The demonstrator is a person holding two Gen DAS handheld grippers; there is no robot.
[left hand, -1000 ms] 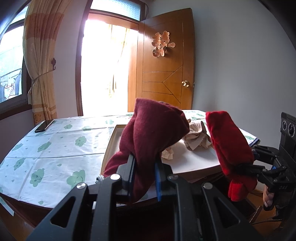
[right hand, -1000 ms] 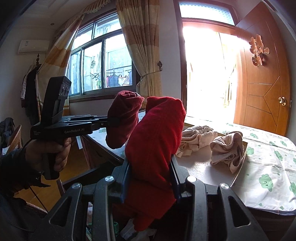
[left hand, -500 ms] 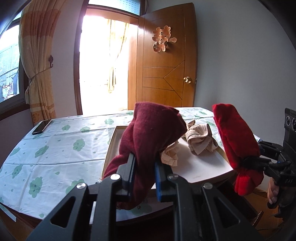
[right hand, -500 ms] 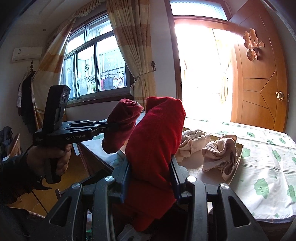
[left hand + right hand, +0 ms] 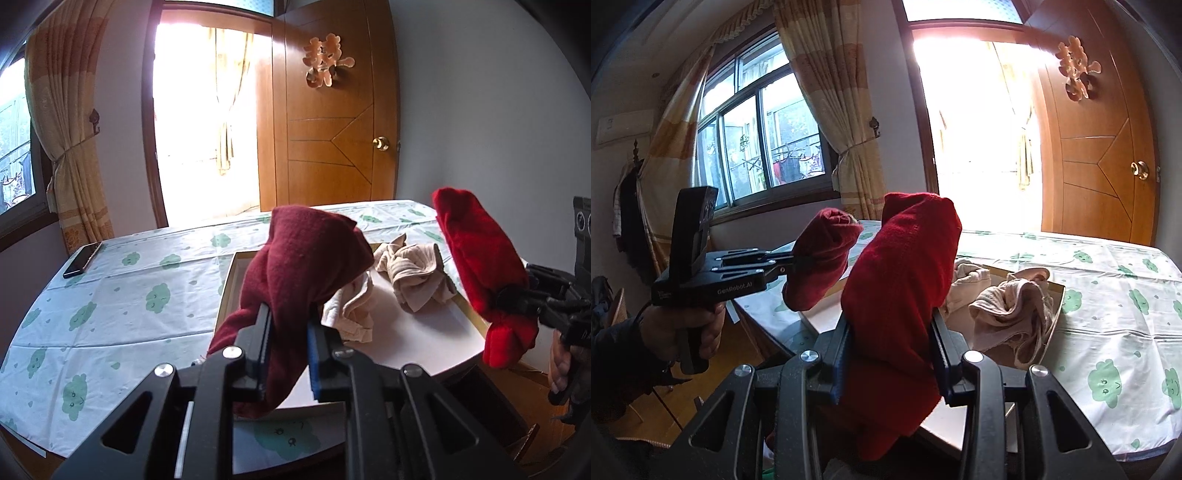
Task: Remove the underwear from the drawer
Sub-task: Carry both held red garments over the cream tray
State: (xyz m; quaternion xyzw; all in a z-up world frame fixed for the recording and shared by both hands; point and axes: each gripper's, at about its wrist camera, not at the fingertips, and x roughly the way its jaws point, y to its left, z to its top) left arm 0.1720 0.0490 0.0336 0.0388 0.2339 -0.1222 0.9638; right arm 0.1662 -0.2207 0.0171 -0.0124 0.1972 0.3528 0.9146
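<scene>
My left gripper (image 5: 290, 317) is shut on a dark maroon piece of underwear (image 5: 299, 258), which bunches above the jaws and hangs below them. My right gripper (image 5: 891, 321) is shut on a bright red piece (image 5: 905, 266). Each gripper shows in the other's view: the right gripper (image 5: 511, 295) with the red piece (image 5: 476, 251) at the right, the left gripper (image 5: 792, 262) with the maroon piece (image 5: 823, 258) at the left, with a hand on its grip. Both are held in the air near the table's front edge. Two beige pieces (image 5: 413, 273) (image 5: 351, 306) lie in a flat white tray (image 5: 413, 343). The drawer is not clearly visible.
The table carries a white cloth with green cloud prints (image 5: 110, 295) and a dark phone (image 5: 83, 260) at its far left. Behind it are a bright doorway, a wooden door (image 5: 332, 129) and a curtained window (image 5: 757, 140). A chair (image 5: 613, 306) stands at the left.
Both grippers have risen a little and moved forward toward the tray, each still gripping its cloth. The tray and beige pieces now sit lower and closer in both views.
</scene>
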